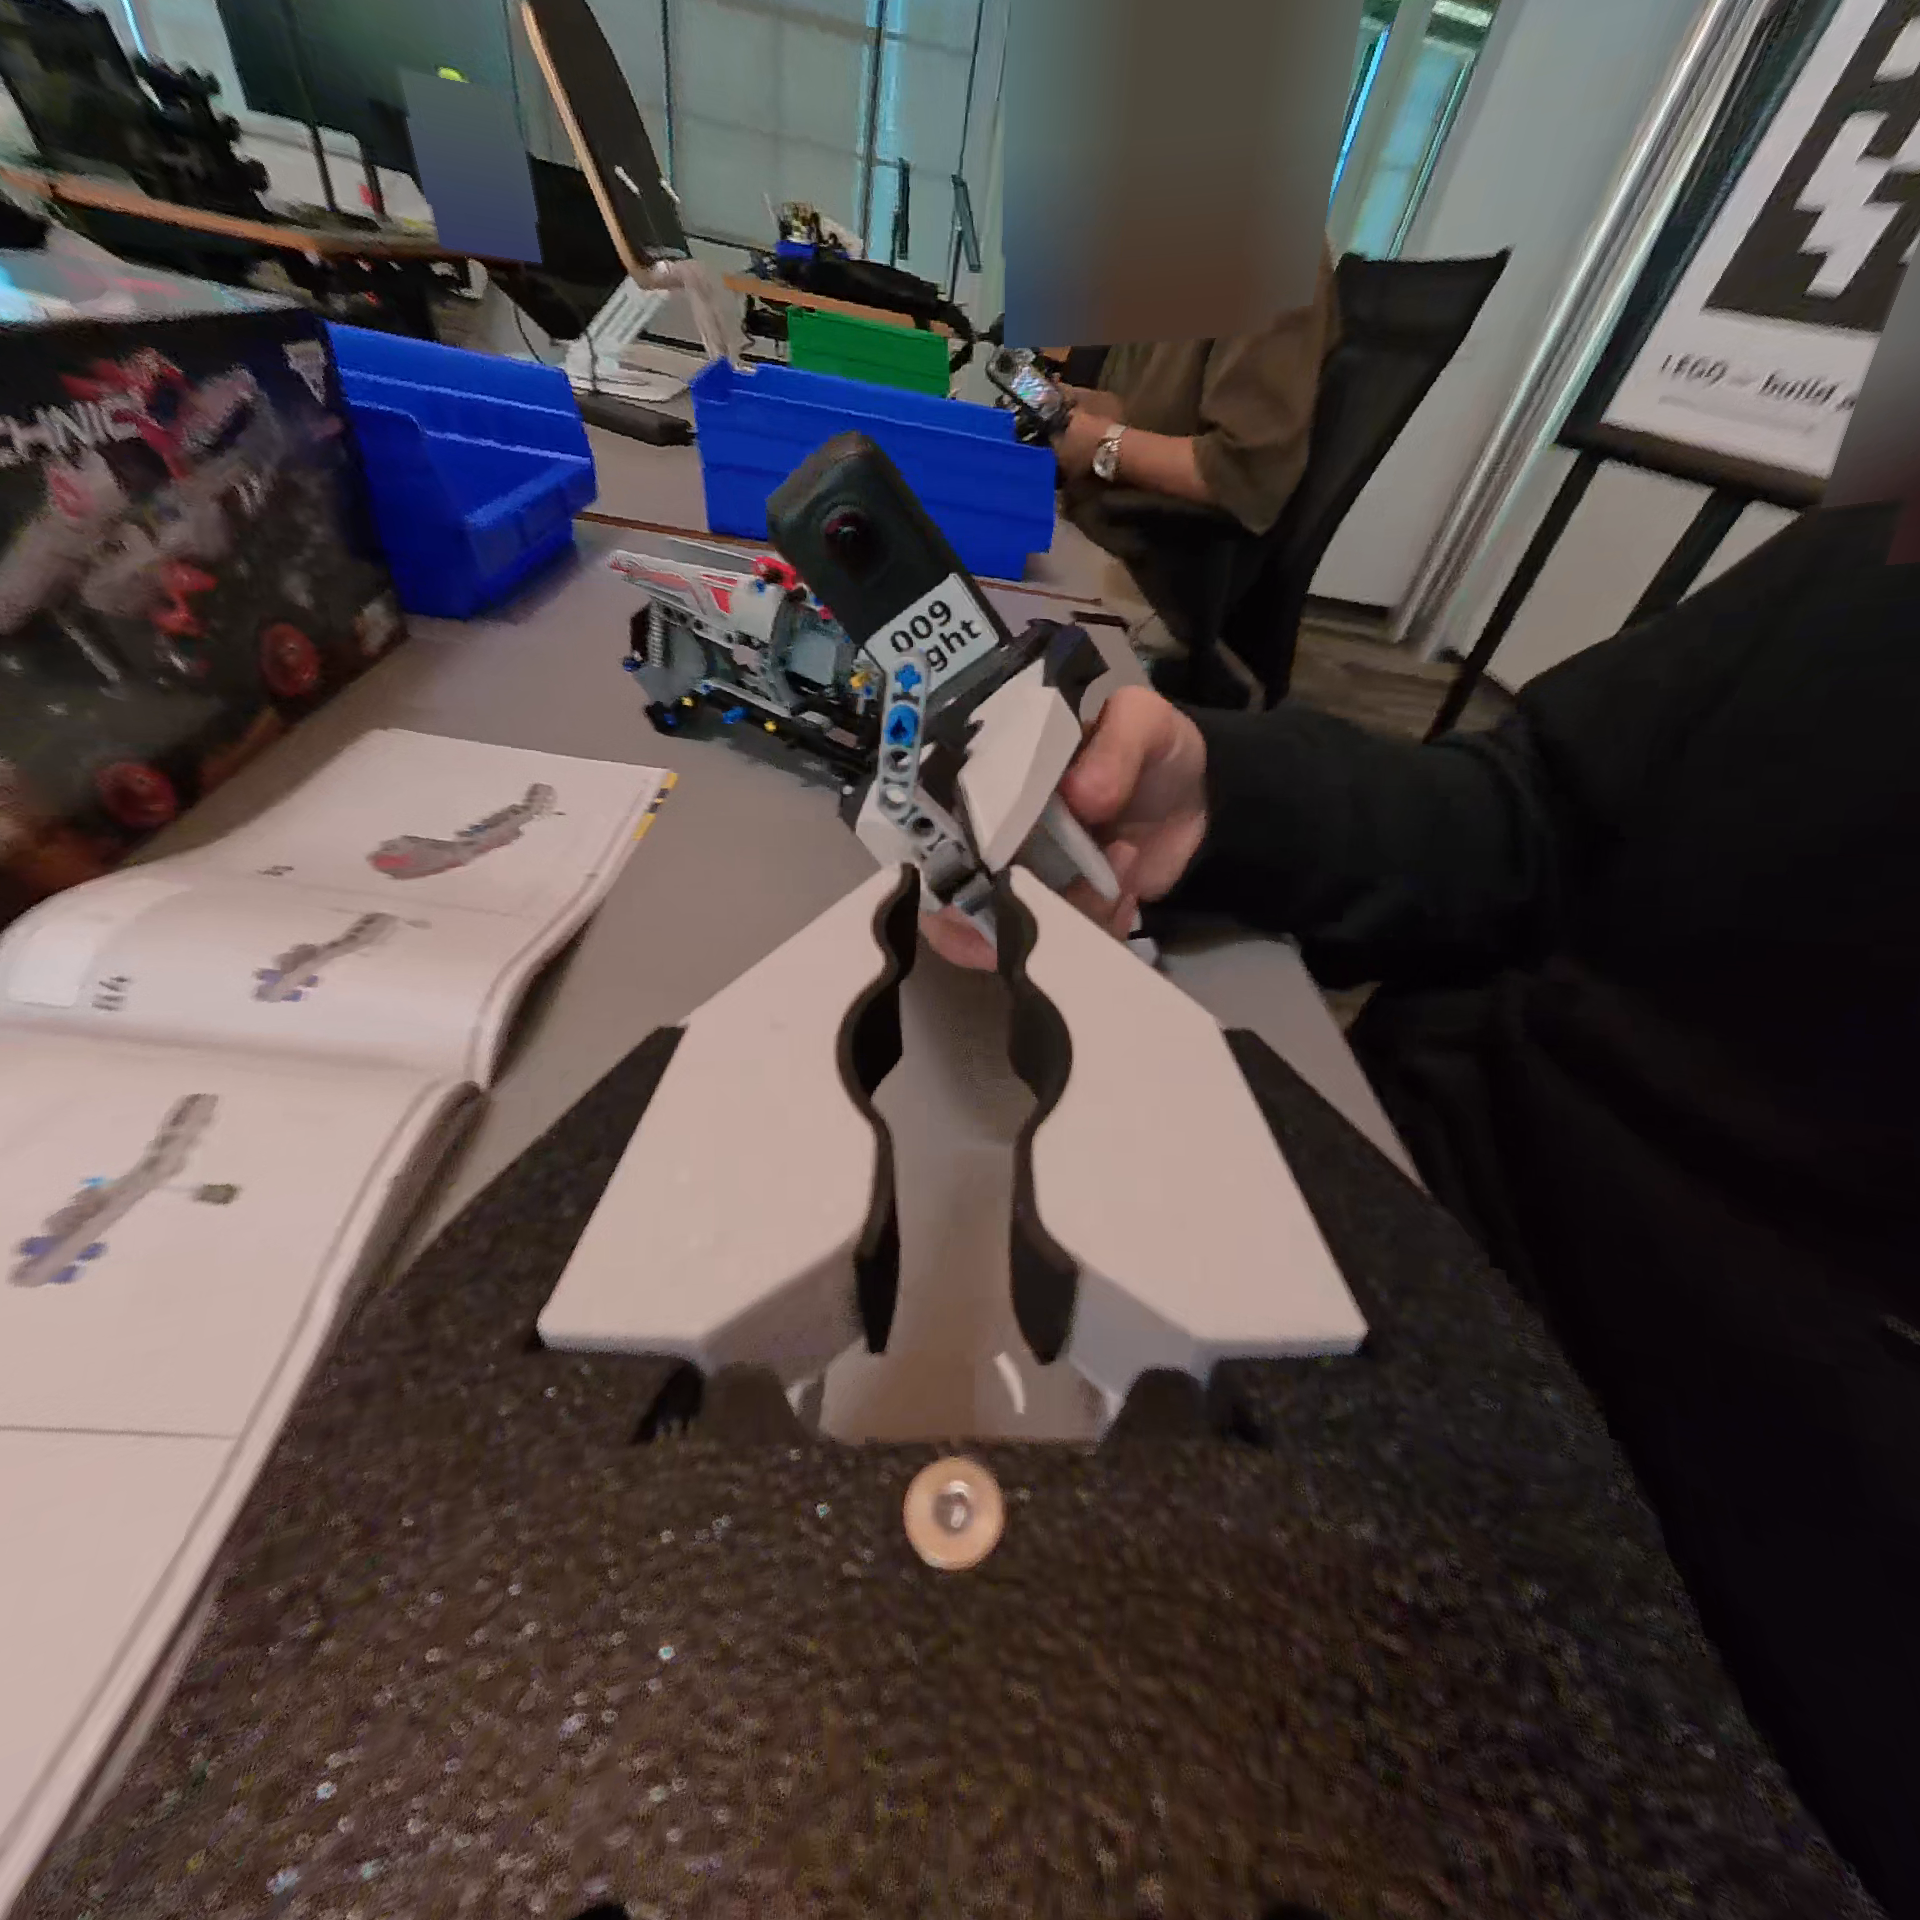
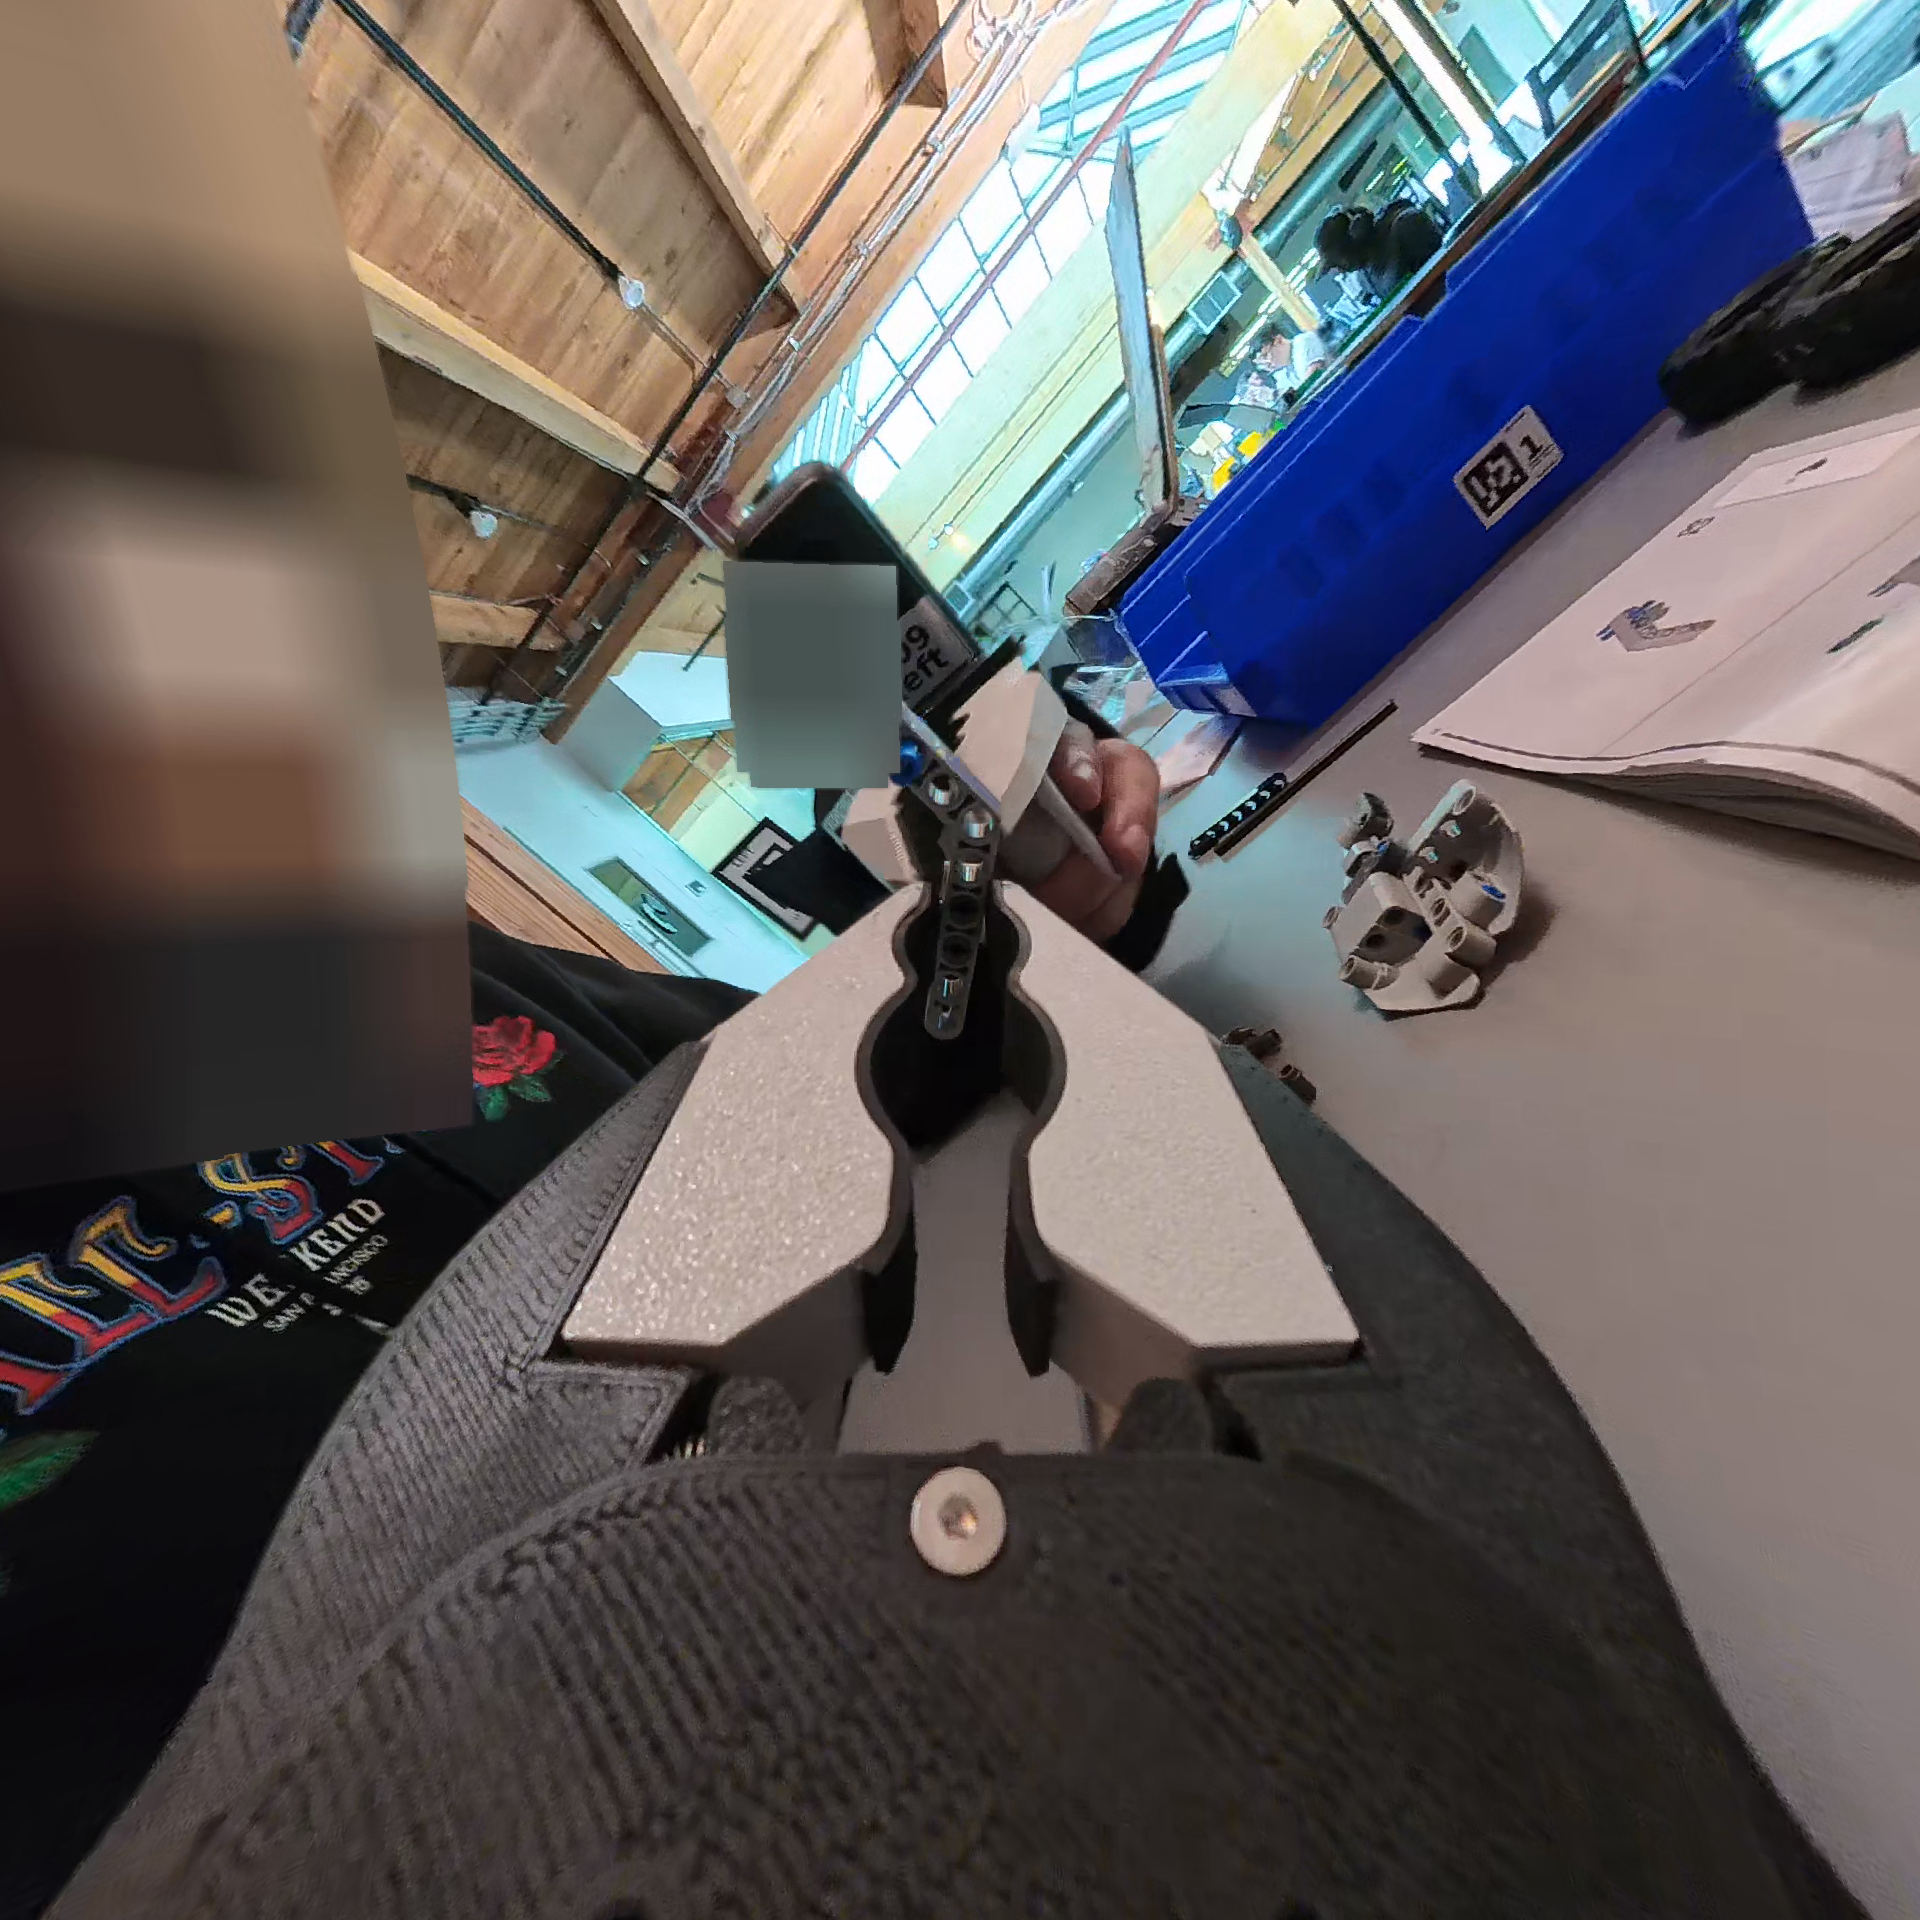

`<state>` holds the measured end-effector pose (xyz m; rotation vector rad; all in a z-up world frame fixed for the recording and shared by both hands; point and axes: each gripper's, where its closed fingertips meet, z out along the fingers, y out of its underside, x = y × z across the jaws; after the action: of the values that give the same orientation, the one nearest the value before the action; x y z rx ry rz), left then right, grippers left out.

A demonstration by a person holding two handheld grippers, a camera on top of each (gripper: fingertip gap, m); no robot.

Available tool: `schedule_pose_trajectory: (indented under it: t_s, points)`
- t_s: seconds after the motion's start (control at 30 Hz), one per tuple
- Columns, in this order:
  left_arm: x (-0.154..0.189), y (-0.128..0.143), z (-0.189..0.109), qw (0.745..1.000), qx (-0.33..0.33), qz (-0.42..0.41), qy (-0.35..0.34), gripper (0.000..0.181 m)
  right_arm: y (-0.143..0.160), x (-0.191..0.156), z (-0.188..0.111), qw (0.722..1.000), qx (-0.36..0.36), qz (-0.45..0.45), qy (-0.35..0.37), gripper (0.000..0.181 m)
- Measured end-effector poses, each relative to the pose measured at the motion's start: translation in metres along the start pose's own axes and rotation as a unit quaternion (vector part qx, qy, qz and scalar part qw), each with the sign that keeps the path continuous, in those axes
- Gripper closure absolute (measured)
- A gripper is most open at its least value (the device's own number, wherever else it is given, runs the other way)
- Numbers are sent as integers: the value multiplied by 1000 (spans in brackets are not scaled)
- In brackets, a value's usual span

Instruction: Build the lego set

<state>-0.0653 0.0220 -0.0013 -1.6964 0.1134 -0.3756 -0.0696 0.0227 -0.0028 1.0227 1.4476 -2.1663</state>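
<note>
A grey angled Lego beam (image 1: 902, 790) with blue pins at its far end hangs in the air between my two grippers, above the grey table. My left gripper (image 1: 958, 885) is shut on the beam's near end with its fingertips. My right gripper (image 1: 961, 800) faces it, held in a hand with a black sleeve, and grips the same beam. In the right wrist view the beam (image 2: 958, 925) runs lengthwise between the fingers of my right gripper (image 2: 958, 906), and the left gripper (image 2: 987, 769) closes on its far end by the blue pin.
An open instruction booklet (image 1: 312, 935) lies at the left, a Lego box (image 1: 156, 582) behind it. Two blue bins (image 1: 862, 457) and a partly built model (image 1: 748, 644) stand farther back. A white-grey subassembly (image 2: 1423, 914), a black beam (image 2: 1242, 816) and black tyres (image 2: 1787, 322) lie on the table. A person (image 1: 1195, 436) sits across.
</note>
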Motion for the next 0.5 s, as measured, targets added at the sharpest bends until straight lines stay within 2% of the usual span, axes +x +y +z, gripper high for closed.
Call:
schedule_pose_trajectory:
  t_s: [0.1, 0.2, 0.5]
  points:
    - [4, -3, 0, 999, 17, -39, 23, 171, 6, 1, 3, 1000, -17, -19, 13, 175]
    - [-2, 2, -1, 999, 1, -51, 11, 174, 12, 0, 6, 999, -32, -38, 20, 175]
    - [-4, 8, -1, 997, -19, -74, 15, 173, 10, 1, 7, 997, -17, -67, 40, 175]
